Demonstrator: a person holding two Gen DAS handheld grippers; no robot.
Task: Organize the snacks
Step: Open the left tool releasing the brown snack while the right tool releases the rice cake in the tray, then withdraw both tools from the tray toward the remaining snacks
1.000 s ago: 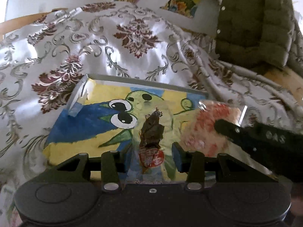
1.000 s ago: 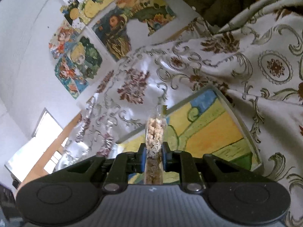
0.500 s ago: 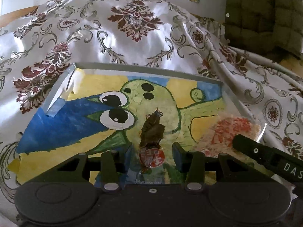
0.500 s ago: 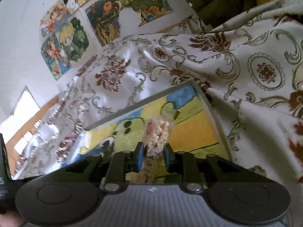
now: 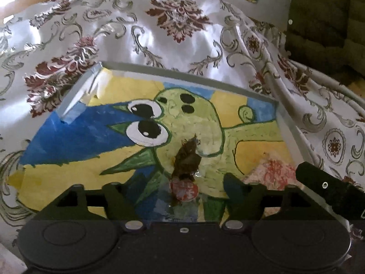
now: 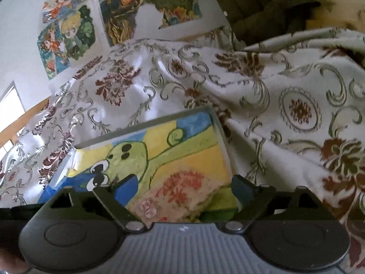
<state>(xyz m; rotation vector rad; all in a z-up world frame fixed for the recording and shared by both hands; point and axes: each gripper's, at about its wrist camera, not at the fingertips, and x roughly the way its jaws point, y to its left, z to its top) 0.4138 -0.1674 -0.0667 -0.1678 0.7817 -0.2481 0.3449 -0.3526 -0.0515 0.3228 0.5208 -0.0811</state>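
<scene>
A shallow grey-rimmed tray (image 5: 182, 69) with a painted green cartoon creature lies on the patterned cloth; it also shows in the right wrist view (image 6: 212, 111). My left gripper (image 5: 182, 182) is open, its fingers apart on either side of a clear packet with dark dried snack and a red label (image 5: 186, 159) that lies in the tray. My right gripper (image 6: 182, 189) is open over a clear packet of pale puffed snack with red print (image 6: 182, 189), which lies flat in the tray's right part; it shows in the left wrist view too (image 5: 271, 171).
A white cloth with brown floral patterns (image 5: 141, 27) covers the surface around the tray, with folds at the right (image 6: 285, 96). A dark green padded jacket (image 5: 326, 27) lies at the far right. Paintings hang on the wall (image 6: 146, 6).
My right gripper opened and let go of the puffed snack packet, which now lies flat in the tray. My left gripper's fingers spread wider around the dark snack packet. Both grippers came closer to the tray.
</scene>
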